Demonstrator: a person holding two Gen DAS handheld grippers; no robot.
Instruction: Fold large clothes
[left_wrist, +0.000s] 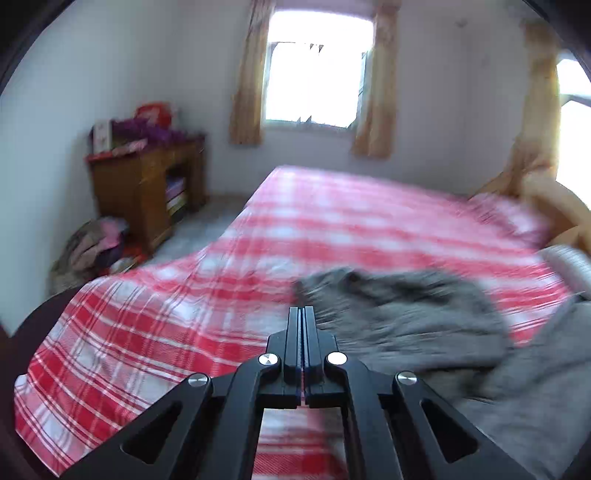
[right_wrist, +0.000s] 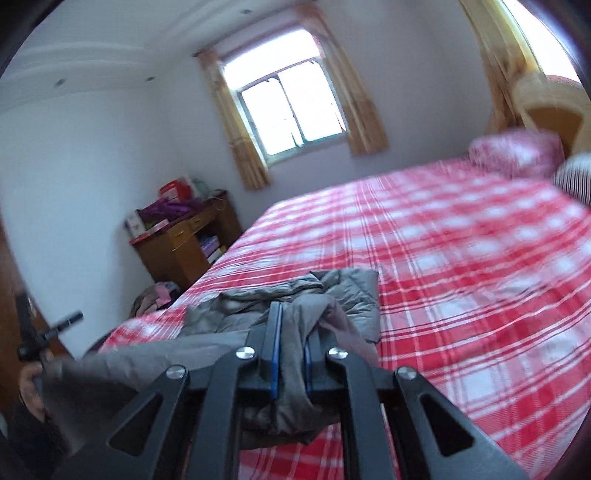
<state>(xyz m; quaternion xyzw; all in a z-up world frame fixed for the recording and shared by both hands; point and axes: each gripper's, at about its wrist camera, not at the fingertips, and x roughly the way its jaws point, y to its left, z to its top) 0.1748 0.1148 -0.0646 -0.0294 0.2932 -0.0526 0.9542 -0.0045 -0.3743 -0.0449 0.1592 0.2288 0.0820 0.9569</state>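
A large grey garment (left_wrist: 417, 317) lies crumpled on the red-and-white checked bed (left_wrist: 332, 229), at the near right in the left wrist view. My left gripper (left_wrist: 302, 314) is shut with nothing visible between its fingers, just left of the garment's edge and above the bed. In the right wrist view the grey garment (right_wrist: 343, 295) lies bunched on the bed (right_wrist: 461, 258) near the front edge. My right gripper (right_wrist: 293, 321) is shut on a thick fold of it, and cloth hangs out behind the fingers.
A wooden cabinet (left_wrist: 147, 192) with clutter on top stands by the left wall, with a heap of clothes (left_wrist: 92, 251) on the floor beside it. Pillows (right_wrist: 517, 155) and a wooden headboard (right_wrist: 546, 110) are at the far right. The left gripper's handle (right_wrist: 48, 332) shows at the left edge.
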